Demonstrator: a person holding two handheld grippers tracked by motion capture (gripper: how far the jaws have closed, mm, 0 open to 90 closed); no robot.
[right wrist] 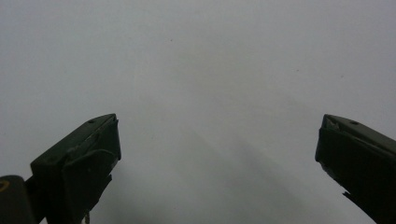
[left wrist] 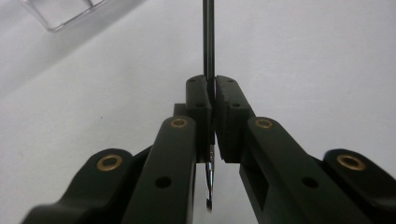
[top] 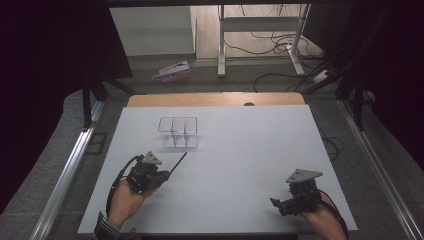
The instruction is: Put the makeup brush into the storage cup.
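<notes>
Right tongs: the right tongs [top: 278,203] are seen nearest, at the near right of the white counter [top: 240,150], borne by a hand coming in from the bottom edge; in the right gripper view [right wrist: 217,140] the two black jaws are spread wide, and nothing but bare counter is seen between them.

Left tongs: the left tongs [top: 166,174] are found at the near left of the counter, a little farther in than the right pair and well apart from it; a checked sleeve is seen at the wrist.

Grip: in the left gripper view the left tongs [left wrist: 213,100] are pressed together on a thin dark pen [left wrist: 208,42], which is pinched between the pads.

Pen: the pen [top: 178,163] is held off the tips of the left tongs, and its free end is pointed away and to the right, toward the clear box; a shiny end is seen below the pads in the left gripper view.

Clear box: a clear plastic box [top: 178,131] with inner dividers is set on the counter beyond the pen's tip, near it but apart; a corner of the box [left wrist: 65,16] is caught at the top left of the left gripper view.

Far edge: a wooden strip [top: 215,99] is seen at the far side of the counter.

Floor beyond: a pink and white carton [top: 172,71] is lying on the floor past the counter.
</notes>
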